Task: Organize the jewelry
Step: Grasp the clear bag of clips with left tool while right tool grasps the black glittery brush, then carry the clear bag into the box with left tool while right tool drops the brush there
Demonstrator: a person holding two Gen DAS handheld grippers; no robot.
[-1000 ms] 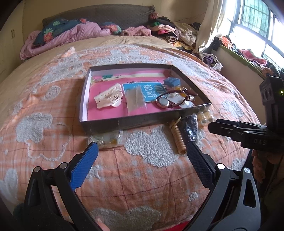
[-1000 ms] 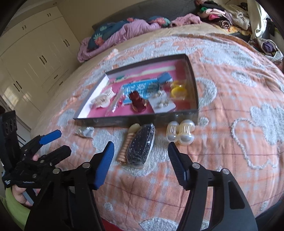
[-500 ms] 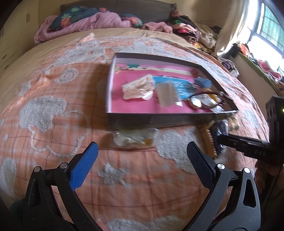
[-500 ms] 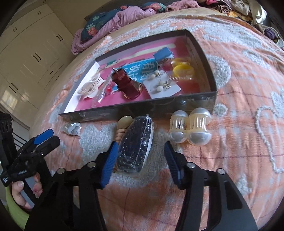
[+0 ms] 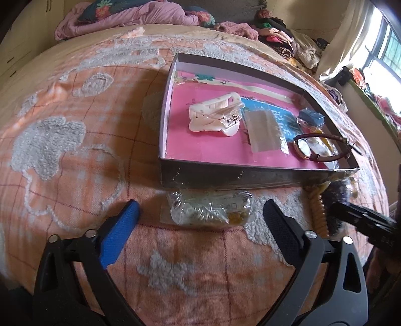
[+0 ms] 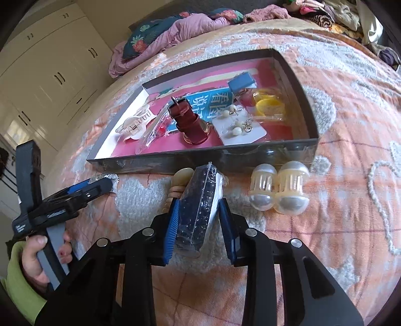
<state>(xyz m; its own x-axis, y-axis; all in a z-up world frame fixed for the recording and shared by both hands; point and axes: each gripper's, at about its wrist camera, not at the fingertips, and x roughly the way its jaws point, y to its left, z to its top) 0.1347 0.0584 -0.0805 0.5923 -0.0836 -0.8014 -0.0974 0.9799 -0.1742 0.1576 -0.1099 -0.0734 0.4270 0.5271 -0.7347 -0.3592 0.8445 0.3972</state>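
A shallow grey box with a pink floor (image 5: pixel 225 175) (image 6: pixel 200 160) lies on the bed and holds a white hair claw (image 5: pixel 215 115), a brown watch (image 6: pixel 190 123), an earring card (image 6: pixel 238 128) and small packets. My right gripper (image 6: pixel 200 215) is shut on a black beaded item in clear wrap (image 6: pixel 200 205), tilted up off the blanket. A beige spiral hair tie (image 6: pixel 179 185) lies beside it. My left gripper (image 5: pixel 200 218) is open, its fingers on either side of a clear bag of small jewelry (image 5: pixel 208 208) in front of the box.
Two pearl-domed hair clips (image 6: pixel 278 188) lie on the orange blanket right of the black item. Piled clothes and pillows (image 5: pixel 125 17) line the far end of the bed. White wardrobes (image 6: pixel 50 75) stand on the left, a window (image 5: pixel 386 50) on the right.
My right gripper moved forward and closed on the black beaded item. My left gripper moved forward and left until the clear jewelry bag lay between its open fingers.
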